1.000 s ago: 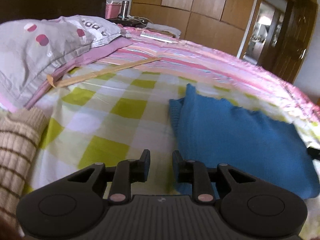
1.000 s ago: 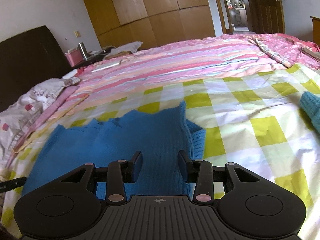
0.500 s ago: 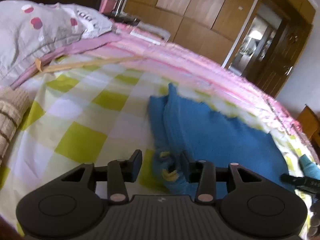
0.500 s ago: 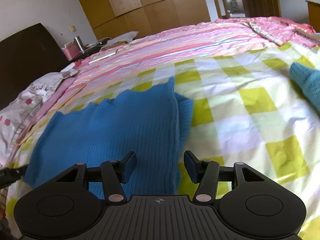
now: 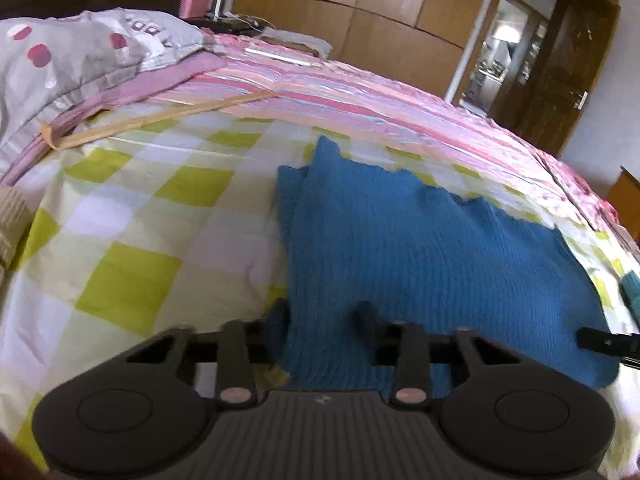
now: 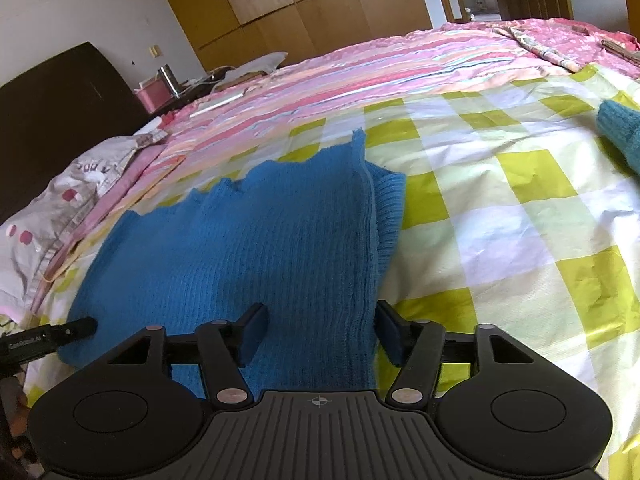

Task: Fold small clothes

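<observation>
Sweater [image 6: 256, 248] lies partly folded, sleeve tucked at 3 o'clock. Left gripper [image 5: 324, 320] and right gripper [image 6: 318, 330], both spread, straddle near-hem corners; final fold remains.

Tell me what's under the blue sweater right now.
The blue sweater lies on the checked bedsheet. A ribbed folded layer of it peeks out beneath its right edge. Anything else underneath is covered.

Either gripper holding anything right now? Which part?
Nothing clamped. Left gripper and right gripper are both open, each straddling a near corner of the blue knit garment, jaws not closed on it.
</observation>
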A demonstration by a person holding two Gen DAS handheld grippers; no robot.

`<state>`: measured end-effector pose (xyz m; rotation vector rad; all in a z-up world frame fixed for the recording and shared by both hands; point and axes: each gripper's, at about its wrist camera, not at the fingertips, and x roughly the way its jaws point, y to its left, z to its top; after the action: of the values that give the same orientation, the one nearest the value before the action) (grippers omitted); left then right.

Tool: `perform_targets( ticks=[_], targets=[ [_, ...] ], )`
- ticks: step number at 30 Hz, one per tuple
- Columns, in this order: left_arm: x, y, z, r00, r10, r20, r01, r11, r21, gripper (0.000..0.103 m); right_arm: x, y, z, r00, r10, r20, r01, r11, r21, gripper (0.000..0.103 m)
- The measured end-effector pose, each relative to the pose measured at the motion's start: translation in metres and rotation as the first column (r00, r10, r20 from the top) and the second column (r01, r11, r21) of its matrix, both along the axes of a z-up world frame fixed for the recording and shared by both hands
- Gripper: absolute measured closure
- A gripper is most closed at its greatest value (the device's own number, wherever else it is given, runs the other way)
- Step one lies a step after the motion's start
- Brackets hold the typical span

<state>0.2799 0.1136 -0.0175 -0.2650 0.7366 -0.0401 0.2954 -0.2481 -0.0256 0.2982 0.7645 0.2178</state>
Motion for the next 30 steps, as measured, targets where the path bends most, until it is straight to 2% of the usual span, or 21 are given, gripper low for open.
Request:
perform_targets(
  ticks=[1,3,7,16,20,23,26,30],
  targets=[
    [-0.001,0.000,0.001,1.000,-0.014,-0.006,0.014,1.000,0.003,0.076,0.000,0.000,0.000,1.000,0.005,-0.009,-0.005,1.000,0.004,0.070],
    [-0.003,-0.001,0.001,0.999,-0.038,-0.021,0.038,0.999,0.004,0.080,-0.001,0.001,0.000,0.999,0.017,-0.029,-0.017,1.000,0.012,0.080],
    [-0.014,0.003,0.001,0.997,-0.055,-0.058,0.053,0.998,-0.041,0.083,-0.007,0.001,0.002,0.998,0.037,-0.053,-0.036,0.999,0.018,0.085],
    [-0.084,-0.001,0.004,0.987,-0.118,-0.108,0.104,0.987,-0.124,0.084,-0.062,-0.017,0.010,0.990,0.092,-0.112,-0.089,0.996,0.026,0.086],
    [-0.118,0.001,-0.004,0.987,-0.090,-0.133,0.069,0.986,-0.153,0.084,-0.094,-0.024,0.012,0.986,0.094,-0.140,-0.093,0.996,0.016,0.085],
    [-0.136,0.007,-0.007,0.990,-0.062,-0.124,0.039,0.982,-0.182,0.083,-0.110,-0.027,0.011,0.985,0.090,-0.150,-0.092,0.996,-0.007,0.084],
    [-0.144,0.006,-0.005,0.992,-0.051,-0.119,0.031,0.986,-0.165,0.083,-0.121,-0.026,0.013,0.986,0.081,-0.148,-0.087,0.996,-0.032,0.082],
    [-0.147,0.001,0.002,0.995,-0.053,-0.090,0.043,0.994,-0.101,0.083,-0.132,-0.025,0.020,0.990,0.060,-0.129,-0.071,0.994,-0.078,0.082]
  ],
)
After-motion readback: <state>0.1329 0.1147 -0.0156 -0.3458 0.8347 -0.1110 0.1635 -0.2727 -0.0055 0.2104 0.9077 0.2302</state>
